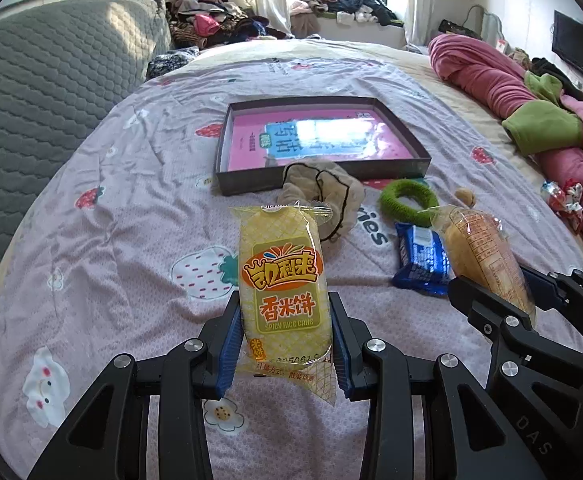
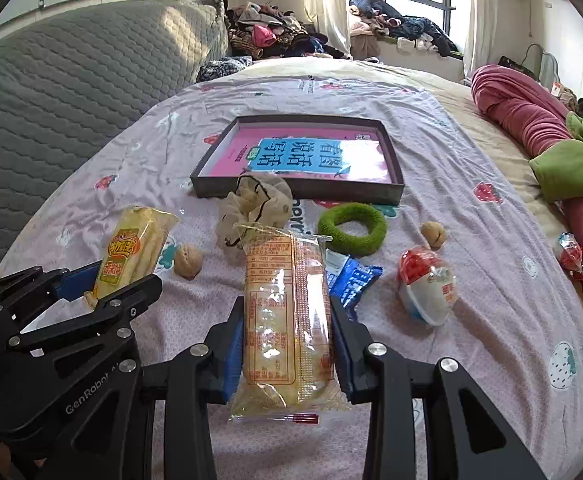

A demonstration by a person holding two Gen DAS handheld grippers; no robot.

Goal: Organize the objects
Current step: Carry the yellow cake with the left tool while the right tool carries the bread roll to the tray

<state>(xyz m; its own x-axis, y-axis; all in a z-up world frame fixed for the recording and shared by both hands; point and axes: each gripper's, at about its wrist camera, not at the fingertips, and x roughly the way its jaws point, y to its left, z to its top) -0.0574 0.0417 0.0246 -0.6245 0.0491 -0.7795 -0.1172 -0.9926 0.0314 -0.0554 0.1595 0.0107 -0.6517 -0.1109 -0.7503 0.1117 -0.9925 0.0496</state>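
My left gripper (image 1: 287, 340) is shut on a yellow rice cake pack (image 1: 281, 280), held label up above the bedsheet. My right gripper (image 2: 287, 344) is shut on a second rice cake pack (image 2: 285, 312), its printed back facing me. Each view shows the other gripper beside it with its own pack (image 1: 487, 260) (image 2: 131, 252). Ahead lies a dark shallow box (image 1: 319, 176) (image 2: 291, 190) holding a pink booklet (image 2: 311, 156). On the sheet between are a beige scrunchie (image 2: 259, 204), a green ring (image 2: 351, 226), a blue wrapper (image 2: 351, 280), two walnuts (image 2: 187, 260) (image 2: 433, 234) and a red-white packet (image 2: 427, 284).
A grey quilted headboard (image 1: 51, 80) rises at the left. A pink and green blanket (image 1: 531, 100) lies along the right edge with candy wrappers (image 2: 579, 256) beside it. Piled clothes (image 1: 219, 20) sit beyond the bed by the window.
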